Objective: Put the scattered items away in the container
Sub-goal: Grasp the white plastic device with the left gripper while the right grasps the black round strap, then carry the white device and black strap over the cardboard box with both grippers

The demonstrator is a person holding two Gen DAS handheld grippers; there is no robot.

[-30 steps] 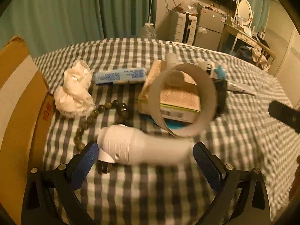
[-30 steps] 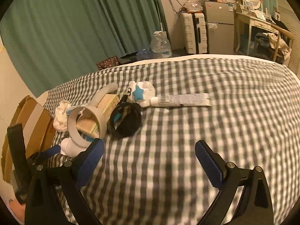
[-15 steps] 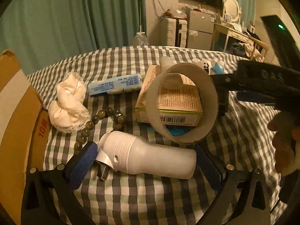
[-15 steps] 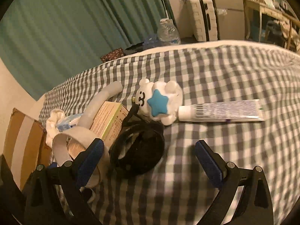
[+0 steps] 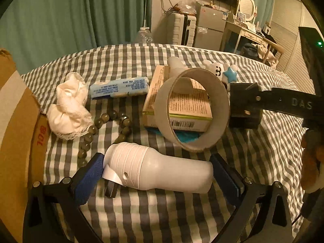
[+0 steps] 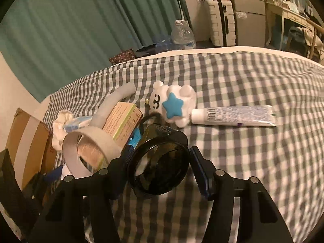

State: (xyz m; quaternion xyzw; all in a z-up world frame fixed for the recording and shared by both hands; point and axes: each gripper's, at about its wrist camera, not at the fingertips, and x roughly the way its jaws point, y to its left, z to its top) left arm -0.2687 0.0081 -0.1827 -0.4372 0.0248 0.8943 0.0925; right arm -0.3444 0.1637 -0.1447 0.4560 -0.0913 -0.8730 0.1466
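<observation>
A white plug-in appliance (image 5: 158,171) lies on the checked bed between the open fingers of my left gripper (image 5: 156,174). Behind it are a cardboard tape ring (image 5: 192,109), a yellow box (image 5: 182,105), a bead bracelet (image 5: 105,125), a white cloth (image 5: 68,111) and a blue-white packet (image 5: 119,87). The cardboard box (image 5: 18,125) stands at the left. My right gripper (image 6: 160,166) is open around a black round object (image 6: 160,162); its pads stand on both sides. A white plush with a blue star (image 6: 172,105) and a tube (image 6: 232,116) lie beyond.
The right gripper's body (image 5: 273,105) reaches in from the right of the left wrist view. A curved white tube (image 6: 113,105) lies by the yellow box (image 6: 123,121). Beyond the bed are green curtains (image 6: 81,30), a water bottle (image 6: 182,35), a suitcase (image 6: 220,24) and a desk.
My right gripper has moved forward and left until the black round object sits between its fingers. My left gripper has come closer around the white appliance.
</observation>
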